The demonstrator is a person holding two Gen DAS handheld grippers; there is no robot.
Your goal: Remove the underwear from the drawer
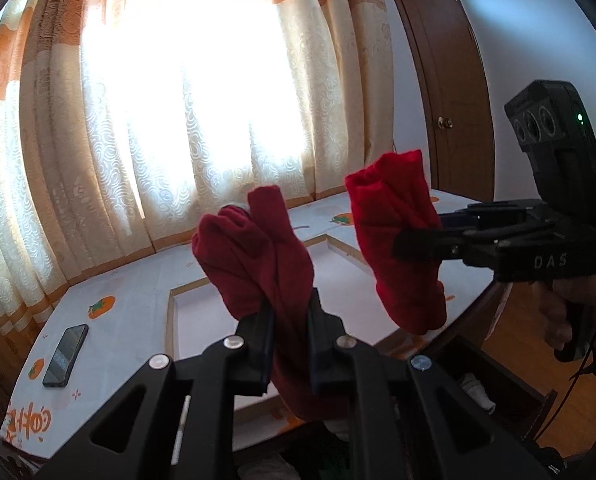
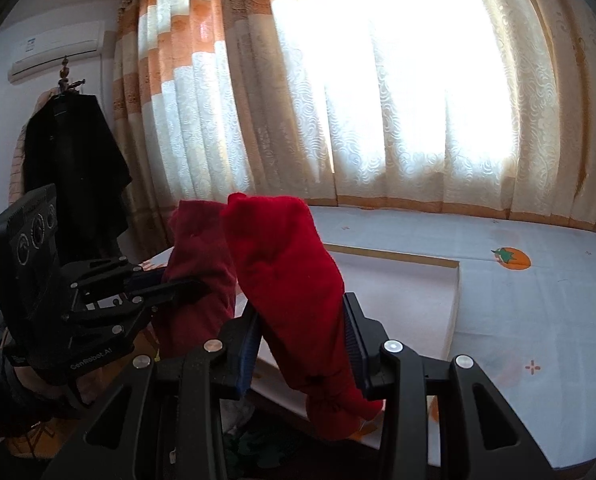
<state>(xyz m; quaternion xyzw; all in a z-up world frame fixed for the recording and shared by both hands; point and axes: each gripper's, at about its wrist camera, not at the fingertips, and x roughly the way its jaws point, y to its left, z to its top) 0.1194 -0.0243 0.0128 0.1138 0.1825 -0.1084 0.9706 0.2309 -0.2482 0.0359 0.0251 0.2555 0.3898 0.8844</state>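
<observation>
My left gripper (image 1: 290, 312) is shut on a bunch of dark red underwear (image 1: 254, 260) that stands up above its fingers. To the right, my right gripper (image 1: 421, 232) comes in sideways, shut on a second, brighter red bunch (image 1: 393, 240). In the right wrist view that bunch (image 2: 290, 280) fills the right gripper (image 2: 301, 312), and the left gripper (image 2: 178, 280) pinches the darker cloth (image 2: 198, 272) beside it. I cannot tell whether the two bunches are one garment. Both are held up in the air. The open dark wooden drawer (image 1: 509, 392) lies below, with pale cloth (image 1: 477, 388) in it.
A bed-like surface (image 1: 118, 320) under a white cloth with orange fruit print spreads ahead, with a black phone (image 1: 65, 356) on its left. A wood-edged board (image 2: 453, 280) lies on it. Backlit curtains (image 2: 377, 100) hang behind, with a brown door (image 1: 445, 120) right and a black coat (image 2: 74, 160) left.
</observation>
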